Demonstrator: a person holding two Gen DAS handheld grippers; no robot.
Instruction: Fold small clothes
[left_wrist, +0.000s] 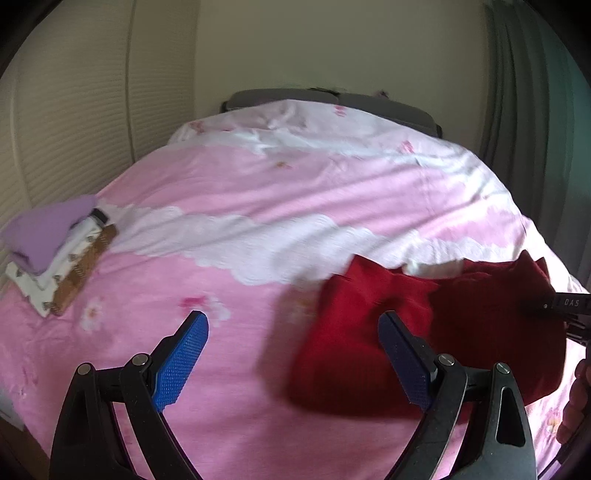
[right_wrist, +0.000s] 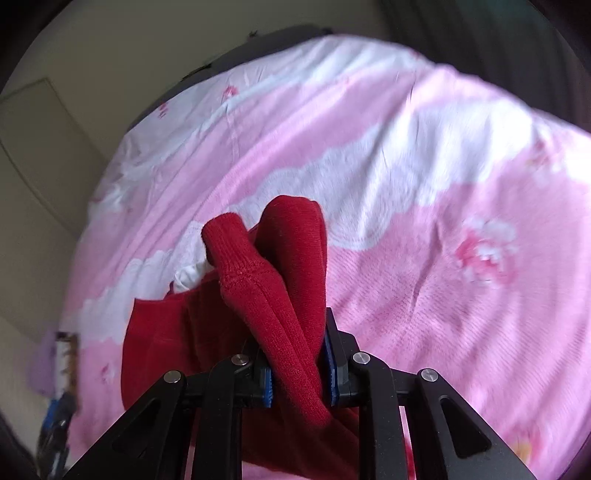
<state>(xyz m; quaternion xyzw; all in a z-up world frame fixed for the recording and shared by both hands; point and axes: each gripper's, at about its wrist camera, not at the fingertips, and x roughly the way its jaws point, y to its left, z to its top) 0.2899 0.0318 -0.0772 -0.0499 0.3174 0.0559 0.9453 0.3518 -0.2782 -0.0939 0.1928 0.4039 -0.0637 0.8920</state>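
— Bedspread (left_wrist: 258, 192) first: pink with white cloud bands and little flowers, spread over the whole bed, and most of its middle lies bare. Where's the garment?

— Down at the near right of the bed. It's a red knit sweater (left_wrist: 369, 332), rumpled, its left side lying flat on the cover while the right side bunches up toward the right gripper (right_wrist: 299, 369).

— Is that gripper holding it?

— Yes. Its blue pads are drawn in narrow on a ribbed cuff and sleeve of the sweater, and the knit stands up in two folded humps past the fingertips. The rest of the red cloth hangs down and to the left of the tool, touching the cover.

— And the left gripper (left_wrist: 291, 358)?

— Spread wide, nothing between its fingers. The left blue pad (left_wrist: 183, 362) hangs over bare pink cloth; the right one sits over the sweater's left part. I can't say whether it touches the knit.

— What else sits on the bed?

— A small stack of folded clothes (left_wrist: 55, 254) at the far left edge, close by the slatted wall: a lilac piece on top, white printed and brown ones beneath. It's well apart from the sweater, with an open stretch of cover between them.

— And the edges?

— The head end shows a grey headboard (left_wrist: 332, 98) against the cream wall. A green curtain (left_wrist: 524, 92) hangs along the right side, near where the cover falls away. The sweater's right corner lies close to that right edge; the person's hand (left_wrist: 576, 402) shows just beside it.
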